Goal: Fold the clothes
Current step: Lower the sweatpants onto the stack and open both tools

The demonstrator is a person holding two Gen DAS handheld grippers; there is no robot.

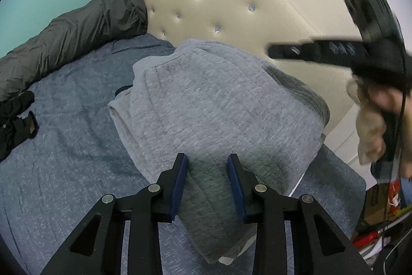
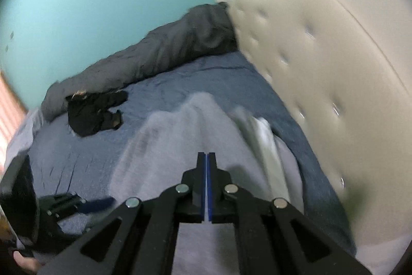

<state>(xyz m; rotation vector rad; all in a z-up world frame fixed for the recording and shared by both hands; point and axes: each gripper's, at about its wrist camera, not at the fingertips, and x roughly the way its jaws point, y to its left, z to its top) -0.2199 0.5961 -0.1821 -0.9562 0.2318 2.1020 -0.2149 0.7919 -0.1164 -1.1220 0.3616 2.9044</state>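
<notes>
A folded light-grey quilted garment (image 1: 219, 99) lies on the blue bedspread (image 1: 64, 159) near the headboard. My left gripper (image 1: 208, 172) stands over its near end. A thick fold fills the gap between the blue pads (image 1: 180, 184), which press on it from both sides. In the right wrist view the same garment (image 2: 180, 135) is blurred beneath my right gripper (image 2: 206, 155), which is shut with nothing between its pads. In the left wrist view the right gripper (image 1: 273, 52) hovers above the garment's right side, held by a hand (image 1: 386, 99). The left gripper (image 2: 97, 205) shows blurred at lower left.
A dark grey puffy quilt (image 1: 77, 38) lies along the teal wall. A black garment (image 2: 95, 112) sits on the bedspread to the left. The cream tufted headboard (image 1: 219, 9) rises right behind the folded garment. Clutter (image 1: 381, 210) lies beyond the bed's right edge.
</notes>
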